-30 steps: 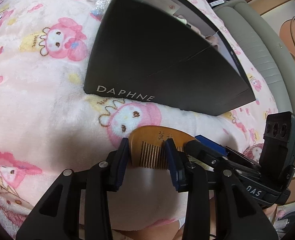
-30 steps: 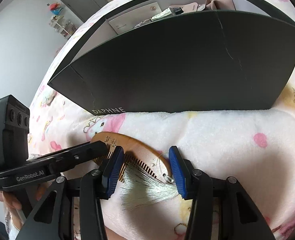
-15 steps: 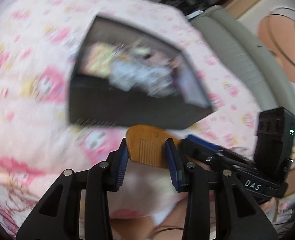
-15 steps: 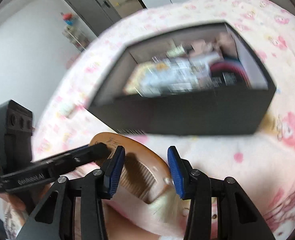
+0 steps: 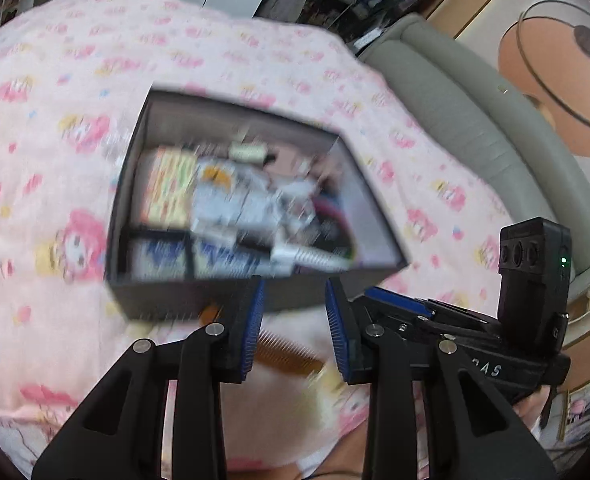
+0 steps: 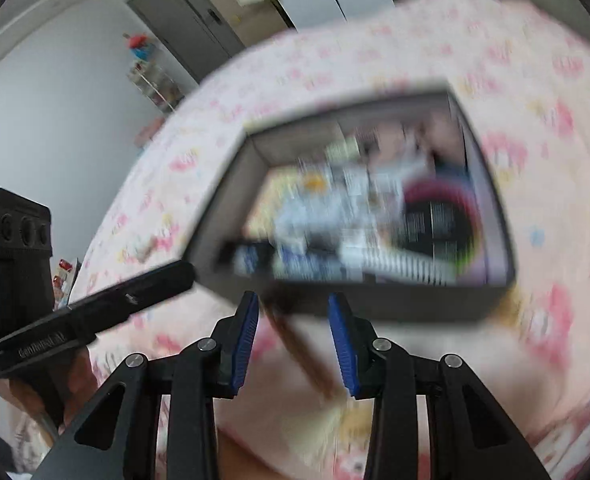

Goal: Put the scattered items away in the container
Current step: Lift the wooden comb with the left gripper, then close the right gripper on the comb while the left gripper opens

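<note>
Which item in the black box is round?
The black disc with a pink-red rim, at the black box's right end; the others look like flat rectangular packs.

My right tool (image 6: 294,338) was closing with the wooden comb (image 6: 299,346) between its pads, above the bed (image 6: 535,80) beside the black box (image 6: 375,304).

Pink fleece blanket (image 5: 75,168) with cartoon bunny prints all over the bed, kinda blurry. Grey padded headboard (image 5: 467,120) curving along the right edge in the left wrist view, big peach cartoon decal (image 5: 551,80) on the wall behind it. Grey door (image 6: 183,12) and plain white wall (image 6: 55,92) over in the right wrist view, plus a cluttered little shelf (image 6: 155,80) near the bed's far end.
</note>
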{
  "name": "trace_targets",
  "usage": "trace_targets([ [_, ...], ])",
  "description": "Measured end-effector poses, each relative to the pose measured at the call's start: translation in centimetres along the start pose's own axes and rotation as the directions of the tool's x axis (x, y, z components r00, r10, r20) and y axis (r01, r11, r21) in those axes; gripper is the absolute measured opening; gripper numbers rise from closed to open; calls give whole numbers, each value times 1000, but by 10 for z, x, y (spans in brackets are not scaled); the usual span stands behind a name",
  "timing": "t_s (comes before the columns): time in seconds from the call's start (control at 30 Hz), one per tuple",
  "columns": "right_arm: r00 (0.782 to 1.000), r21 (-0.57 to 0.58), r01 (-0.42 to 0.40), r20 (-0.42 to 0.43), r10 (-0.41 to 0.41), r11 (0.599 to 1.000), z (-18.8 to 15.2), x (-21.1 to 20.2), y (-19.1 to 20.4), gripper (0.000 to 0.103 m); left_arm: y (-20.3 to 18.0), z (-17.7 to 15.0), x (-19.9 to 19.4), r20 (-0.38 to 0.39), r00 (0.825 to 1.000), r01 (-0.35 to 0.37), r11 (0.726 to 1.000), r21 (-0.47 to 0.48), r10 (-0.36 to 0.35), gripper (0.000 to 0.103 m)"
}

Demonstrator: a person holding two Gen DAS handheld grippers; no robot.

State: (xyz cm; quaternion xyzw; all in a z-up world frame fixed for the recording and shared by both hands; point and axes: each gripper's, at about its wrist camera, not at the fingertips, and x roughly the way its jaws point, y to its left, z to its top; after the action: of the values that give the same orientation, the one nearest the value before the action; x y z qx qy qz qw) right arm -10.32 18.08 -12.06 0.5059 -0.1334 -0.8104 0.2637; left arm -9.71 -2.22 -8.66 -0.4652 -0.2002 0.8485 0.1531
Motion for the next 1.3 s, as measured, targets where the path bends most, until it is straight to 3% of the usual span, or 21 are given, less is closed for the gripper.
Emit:
trace_targets([
  [0.17, 994, 72, -21, -108, 29, 997, -37, 32, -18, 34, 35, -29, 27, -69, 996, -64, 996, -60, 60, 36],
  [0.27, 991, 53, -11, -134, 18, 999, -44, 47, -17, 34, 51, -35, 51, -88, 993, -90, 994, -62, 85, 48],
  [0.4, 989, 40, 19, -149, -13, 999, -40, 62, -16, 34, 64, -33, 76, -128, 992, -27, 993, -116, 12, 56],
  [0.5, 986, 59, 71, -152, -61, 996, -37, 73, -21, 32, 63, -29, 83, -116, 993, 0, 992, -129, -15, 60],
  [0.6, 988, 107, 12, -157, 5, 994, -37, 74, -28, 25, 64, -31, 91, -118, 992, 20, 988, -156, -39, 63],
  [0.83, 988, 120, -42, -145, 59, 992, -40, 70, -29, 22, 61, -41, 90, -107, 993, 33, 985, -172, -52, 62],
  [0.93, 990, 118, -64, -121, 78, 991, -42, 62, -28, 22, 57, -45, 84, -102, 993, 44, 983, -176, -62, 54],
  [1.03, 979, 160, -151, -111, 170, 975, -46, 55, -33, 20, 52, -52, 77, -102, 989, 85, 979, -183, -105, 52],
  [1.17, 979, 169, -157, -104, 176, 973, -50, 52, -33, 20, 48, -54, 70, -94, 993, 60, 986, -158, -76, 51],
  [1.3, 978, 83, -159, -123, 169, 984, -48, 53, -24, 20, 63, -55, 61, -61, 998, 19, 980, -196, -32, 51],
])
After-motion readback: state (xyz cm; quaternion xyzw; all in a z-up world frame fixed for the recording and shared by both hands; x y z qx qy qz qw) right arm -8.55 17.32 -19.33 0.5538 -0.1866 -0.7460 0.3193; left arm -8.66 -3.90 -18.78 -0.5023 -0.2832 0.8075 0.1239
